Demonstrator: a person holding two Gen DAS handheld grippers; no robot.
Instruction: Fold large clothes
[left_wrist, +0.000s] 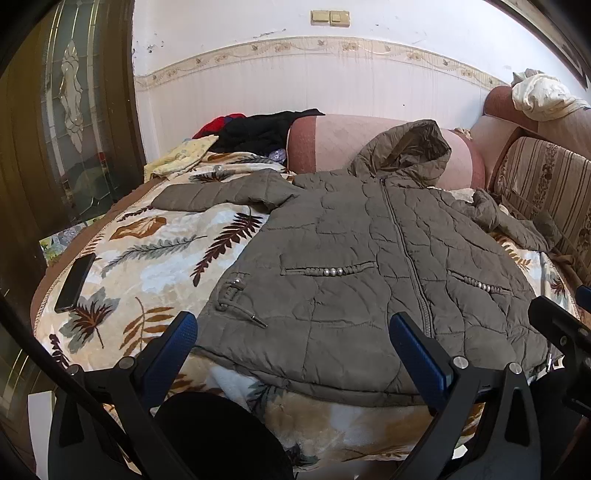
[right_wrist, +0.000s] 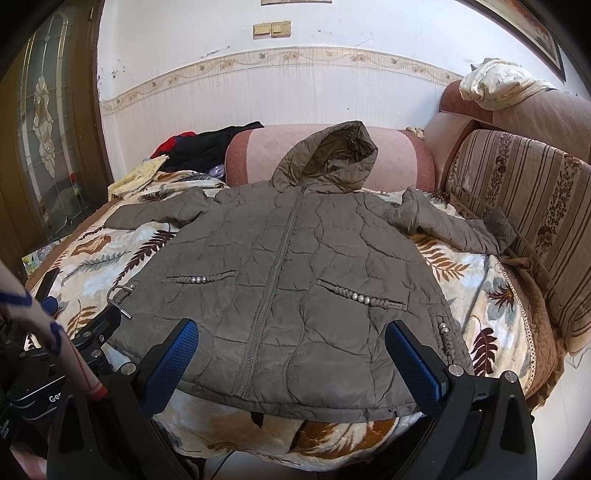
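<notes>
The olive-brown quilted puffer jacket (right_wrist: 288, 280) looks like matt, slightly crinkled synthetic cloth, stitched into puffy panels, with a metal-toothed zip (right_wrist: 275, 273) down its front and small shiny silvery beads (right_wrist: 199, 280) set in braided pocket trim. It lies on a plush, fuzzy leaf-printed blanket (left_wrist: 147, 251) beside a woven striped floral sofa cushion (right_wrist: 517, 206) and a pink textured cloth bolster (right_wrist: 399, 155), while a glossy black smartphone (left_wrist: 75, 283) shows a smooth glass face. Each hand-held gripper, left (left_wrist: 293, 354) and right (right_wrist: 291, 356), has matt black plastic arms, blue pads (right_wrist: 171, 363) with a fine dimpled grip, and bright metal pins, and the dark wooden door (left_wrist: 22, 147) holds patterned glass.
</notes>
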